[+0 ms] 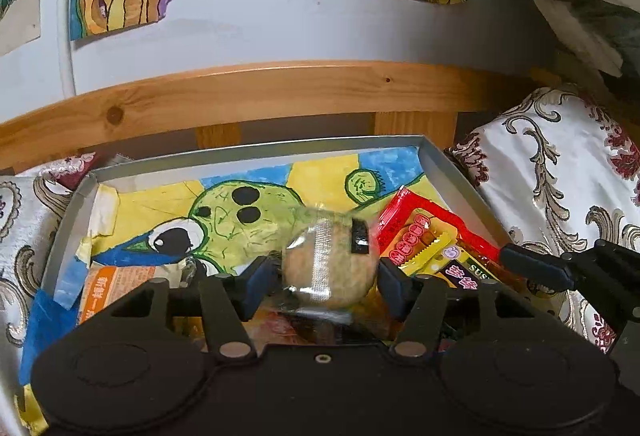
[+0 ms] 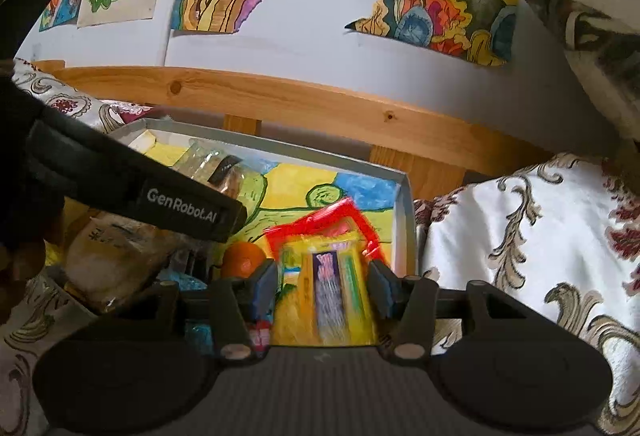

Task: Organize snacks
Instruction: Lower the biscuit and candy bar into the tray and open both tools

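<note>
- Clear-wrapped and pale brown, a round cake (image 1: 330, 268) lies between the blue pads (image 1: 256, 288) of the left tool (image 1: 326, 286) in the left wrist view; the jaws stand apart, their pads not visibly pressing the blurred wrapper, so the tool is open.
- The left tool tilts down over a grey shallow box (image 1: 448, 172) lined with a painted drawing (image 1: 224, 212); a red packet (image 1: 420, 232) lies at the box's right side, and the right tool's finger (image 1: 536, 268) enters from the right.
- Right wrist view: the right tool (image 2: 324, 288) points gently downward, its jaws parted around a blurred yellow packet (image 2: 328, 296); whether the pads grip it cannot be told.
- The left tool's body (image 2: 140, 188) crosses the upper left over the box (image 2: 404, 196), which rests on patterned bedding (image 2: 520, 236).
</note>
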`<state>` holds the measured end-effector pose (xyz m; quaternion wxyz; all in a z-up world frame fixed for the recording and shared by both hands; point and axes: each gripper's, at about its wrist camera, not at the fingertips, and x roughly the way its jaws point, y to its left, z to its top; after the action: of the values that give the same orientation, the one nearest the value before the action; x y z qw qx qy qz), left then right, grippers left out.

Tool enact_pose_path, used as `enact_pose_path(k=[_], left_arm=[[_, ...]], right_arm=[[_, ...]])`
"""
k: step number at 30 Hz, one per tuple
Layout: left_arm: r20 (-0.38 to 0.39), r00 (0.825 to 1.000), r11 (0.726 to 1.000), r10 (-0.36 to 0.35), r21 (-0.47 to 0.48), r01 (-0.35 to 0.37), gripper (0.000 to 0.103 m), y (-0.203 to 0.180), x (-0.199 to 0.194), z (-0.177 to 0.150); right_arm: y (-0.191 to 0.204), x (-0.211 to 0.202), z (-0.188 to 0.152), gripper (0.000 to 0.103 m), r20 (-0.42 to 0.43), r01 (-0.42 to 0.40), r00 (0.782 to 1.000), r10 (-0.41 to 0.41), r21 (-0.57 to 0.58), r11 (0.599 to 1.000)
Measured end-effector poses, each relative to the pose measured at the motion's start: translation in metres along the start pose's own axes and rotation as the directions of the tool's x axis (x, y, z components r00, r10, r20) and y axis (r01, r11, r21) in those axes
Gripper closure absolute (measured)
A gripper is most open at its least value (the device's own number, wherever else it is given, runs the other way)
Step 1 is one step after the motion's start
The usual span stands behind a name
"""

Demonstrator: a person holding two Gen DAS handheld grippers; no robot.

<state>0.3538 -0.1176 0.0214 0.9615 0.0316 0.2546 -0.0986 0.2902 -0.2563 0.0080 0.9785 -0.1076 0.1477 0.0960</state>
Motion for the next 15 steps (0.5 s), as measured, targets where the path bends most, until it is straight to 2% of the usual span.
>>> enact_pose_path(k=[5, 9, 13, 15], left_arm=[[0.019, 0.999, 0.999, 0.027, -0.019, -0.027, 0.023, 0.003, -0.007, 0.005], [0.033, 0.998, 0.999, 0.047, -0.029, -0.046, 0.017, 0.004, -0.014, 0.01], [0.054, 0.996, 0.996, 0.07, -0.052, -0.068, 0.001, 0.006, -0.026, 0.013], [0.066, 0.994, 0.994, 0.086, -0.075, -0.081, 0.001, 0.008, -0.033, 0.015]], right_arm=[[0.002, -0.001, 0.001, 0.043, 0.008, 0.016, 1.0, -0.015, -0.021, 1.0], [-0.001, -0.005, 0.001, 0.034, 0.014, 0.023, 1.0, -0.023, -0.01, 1.0], [-0.007, -0.014, 0.005, 0.027, 0.028, 0.004, 1.0, -0.005, 0.033, 0.999], [-0.01, -0.019, 0.008, 0.021, 0.037, 0.001, 0.999, -0.003, 0.051, 0.999]])
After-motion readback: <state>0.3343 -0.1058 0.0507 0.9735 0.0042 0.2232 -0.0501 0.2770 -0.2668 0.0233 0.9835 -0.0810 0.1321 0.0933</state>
